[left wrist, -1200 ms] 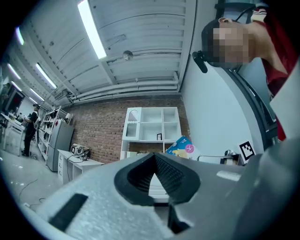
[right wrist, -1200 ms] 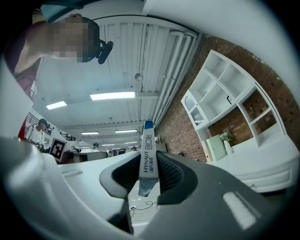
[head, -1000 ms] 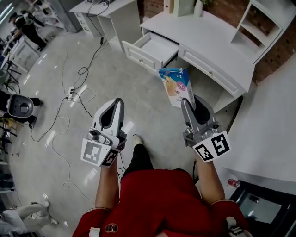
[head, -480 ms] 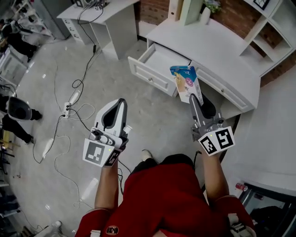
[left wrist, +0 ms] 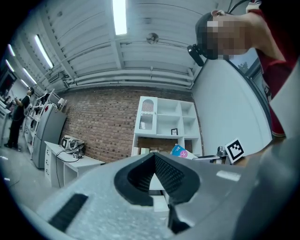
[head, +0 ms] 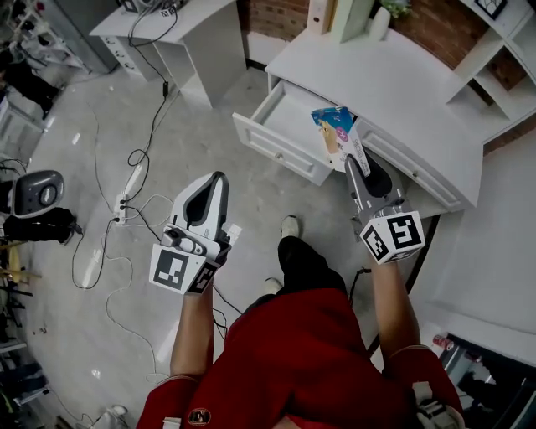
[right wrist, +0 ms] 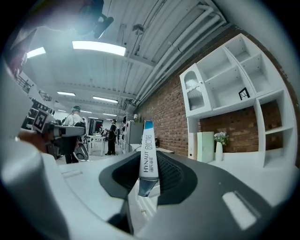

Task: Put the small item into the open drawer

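Observation:
A small blue and white carton (head: pixel 337 136) with pink print stands upright in my right gripper (head: pixel 355 166), which is shut on its lower edge. In the right gripper view the carton's narrow side (right wrist: pixel 147 157) shows between the pads. The carton hangs over the front right corner of the open drawer (head: pixel 279 143) of the white desk (head: pixel 402 84). The drawer's inside looks bare. My left gripper (head: pixel 219 179) is held lower left over the floor, shut with nothing in it. The left gripper view shows the carton (left wrist: pixel 180 151) beyond its jaws.
Cables and a power strip (head: pixel 131 179) lie on the floor to the left, beside a black device (head: pixel 33 193). Another white desk (head: pixel 172 29) stands at the back left. A shelf unit (head: pixel 498 42) and a vase (head: pixel 378 23) are on the desk. My foot (head: pixel 290 226) is below the drawer.
The person has stepped toward the desk. The right gripper with the carton now sits closer to the open drawer. The left gripper has kept its place beside it.

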`<state>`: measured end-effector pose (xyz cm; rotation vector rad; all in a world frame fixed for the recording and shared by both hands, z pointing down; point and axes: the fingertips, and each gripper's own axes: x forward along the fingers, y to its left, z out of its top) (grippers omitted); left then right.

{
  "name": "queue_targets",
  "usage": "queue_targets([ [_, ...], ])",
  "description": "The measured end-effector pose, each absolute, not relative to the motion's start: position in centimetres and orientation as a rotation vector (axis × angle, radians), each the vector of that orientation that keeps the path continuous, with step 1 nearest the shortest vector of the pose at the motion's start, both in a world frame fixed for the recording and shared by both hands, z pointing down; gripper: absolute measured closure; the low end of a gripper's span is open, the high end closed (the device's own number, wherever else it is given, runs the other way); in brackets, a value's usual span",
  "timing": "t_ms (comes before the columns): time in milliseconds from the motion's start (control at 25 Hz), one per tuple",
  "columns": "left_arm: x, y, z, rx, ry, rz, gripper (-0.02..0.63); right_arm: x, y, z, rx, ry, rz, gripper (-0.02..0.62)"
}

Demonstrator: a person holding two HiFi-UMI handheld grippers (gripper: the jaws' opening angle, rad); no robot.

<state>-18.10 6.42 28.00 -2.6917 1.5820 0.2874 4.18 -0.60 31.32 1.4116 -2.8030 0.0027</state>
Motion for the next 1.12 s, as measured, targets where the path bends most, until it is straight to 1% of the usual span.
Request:
queue_targets([
  [280, -18.4, -4.2, 28.7, -2.695, 1.582, 0.222, 0.606, 4.1, -11.3, 35.9, 1.418, -2.701, 0.053, 0.495],
  [600, -17.9, -15.6, 31.7, -2.727, 1.604, 0.174, 0.606, 3.3, -21.6, 43.8, 1.297, -2.576, 0.107, 0.495],
  [880, -17.1, -22.3, 33.3, -2.735, 1.600, 0.148, 0.606, 2.4, -27.4, 49.1, 1.211, -2.482, 0.138, 0.495],
  [1120, -17.1, -26.1, 34.8, -2.774, 1.601, 0.117, 0.606, 1.2, -29.8, 53.8, 1.157, -2.396, 0.198, 0.495],
])
